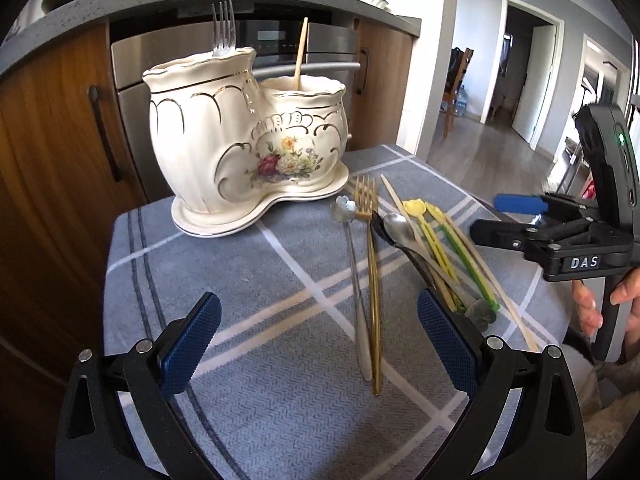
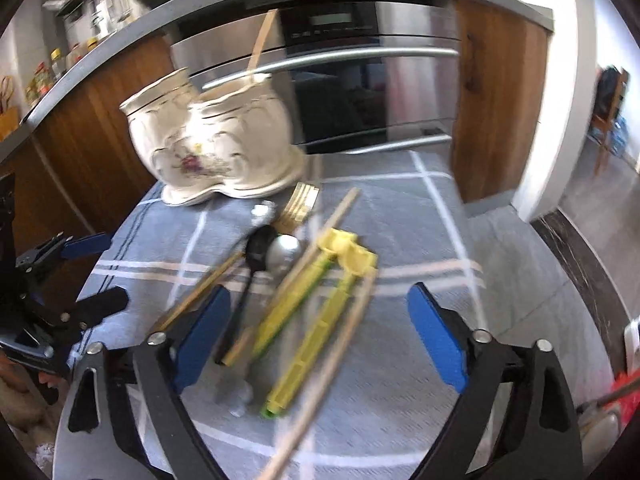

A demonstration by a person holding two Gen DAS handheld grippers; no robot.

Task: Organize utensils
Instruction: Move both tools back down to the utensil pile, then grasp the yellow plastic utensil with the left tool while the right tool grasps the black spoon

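Both grippers gape empty above the grey cloth.

Ahead of the left gripper (image 1: 318, 336), the ceramic holder (image 1: 244, 136) keeps a silver fork (image 1: 224, 28) in its left pot and a wooden stick (image 1: 300, 54) in its right. Loose utensils (image 2: 296, 292) lie between and just ahead of the right gripper (image 2: 320, 336) and its spread fingers: gold fork (image 1: 372, 264), spoons, yellow-green picks, chopsticks.

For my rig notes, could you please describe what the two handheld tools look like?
Both match: black linkage frames with silver rivets and blue, textured finger pads. The left tool and right tool share this build. The right one, seen from the left wrist view, bears white "DAS" lettering and a green light.
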